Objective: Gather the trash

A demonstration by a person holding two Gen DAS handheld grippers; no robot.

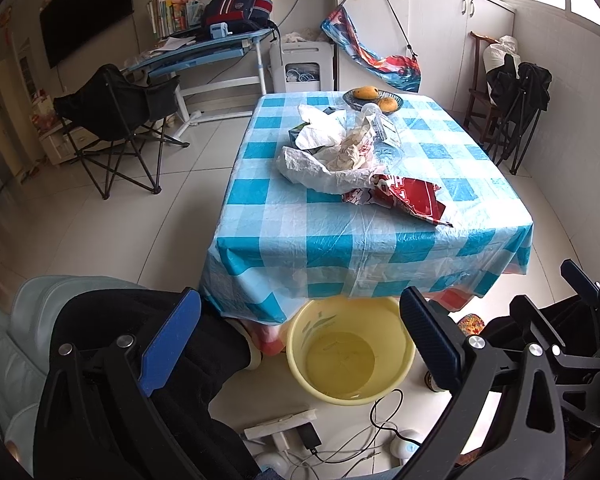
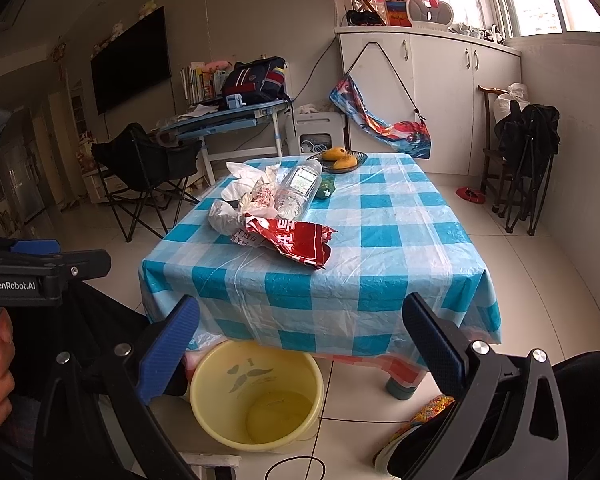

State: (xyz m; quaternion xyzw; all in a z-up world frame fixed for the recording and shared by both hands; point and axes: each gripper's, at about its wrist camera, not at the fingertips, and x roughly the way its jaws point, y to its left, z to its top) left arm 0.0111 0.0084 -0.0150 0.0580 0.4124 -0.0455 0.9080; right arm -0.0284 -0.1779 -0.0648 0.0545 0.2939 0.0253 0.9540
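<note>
Trash lies on the blue-checked table (image 1: 380,236) (image 2: 400,248): a red snack wrapper (image 1: 408,196) (image 2: 300,240), a crumpled white plastic bag (image 1: 320,168) (image 2: 224,216), crumpled paper (image 1: 356,144) (image 2: 260,196) and a clear plastic bottle (image 1: 384,136) (image 2: 296,192) lying on its side. A yellow bucket (image 1: 352,356) (image 2: 256,396) stands empty on the floor under the table's near edge. My left gripper (image 1: 300,344) is open and empty, above the bucket. My right gripper (image 2: 300,352) is open and empty, short of the table.
A dark plate with mangoes (image 1: 374,98) (image 2: 338,158) sits at the table's far edge. A black folding chair (image 1: 116,120) (image 2: 148,168) stands left; folded chairs (image 1: 516,96) (image 2: 528,152) stand right. Cables and a charger (image 1: 312,440) lie on the floor.
</note>
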